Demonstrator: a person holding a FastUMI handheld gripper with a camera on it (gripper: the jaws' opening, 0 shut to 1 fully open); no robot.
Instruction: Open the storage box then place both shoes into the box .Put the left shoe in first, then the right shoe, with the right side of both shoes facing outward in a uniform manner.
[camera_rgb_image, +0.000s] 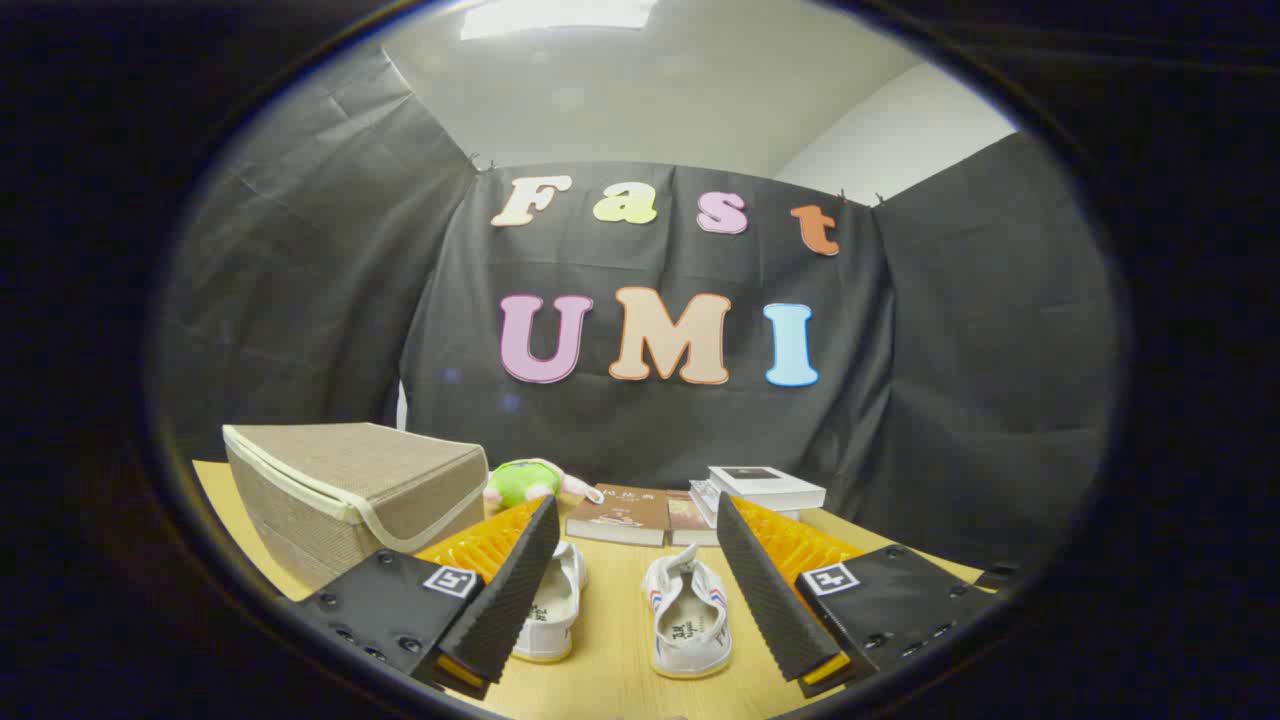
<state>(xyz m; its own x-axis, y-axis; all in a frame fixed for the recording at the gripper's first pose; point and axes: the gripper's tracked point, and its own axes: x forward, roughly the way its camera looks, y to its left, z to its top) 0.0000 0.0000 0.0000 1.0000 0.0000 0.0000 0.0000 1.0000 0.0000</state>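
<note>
Right now the tool (637, 520) is wide open and holds nothing. One storage box (350, 490) sits on the worktop (610, 680), to the left and a bit far, with its lid shut. Two white shoes lie near, between the fingers: one shoe (555, 605) is partly hidden by the left finger and the other shoe (690, 615) is just to its right. I think the box must be opened first. The lid looks soft, so the tool could slip off it or push the whole box away. Picking the wrong shoe first would spoil the order. Far off I count one green plush toy (525, 480) and about four books (765, 487).
</note>
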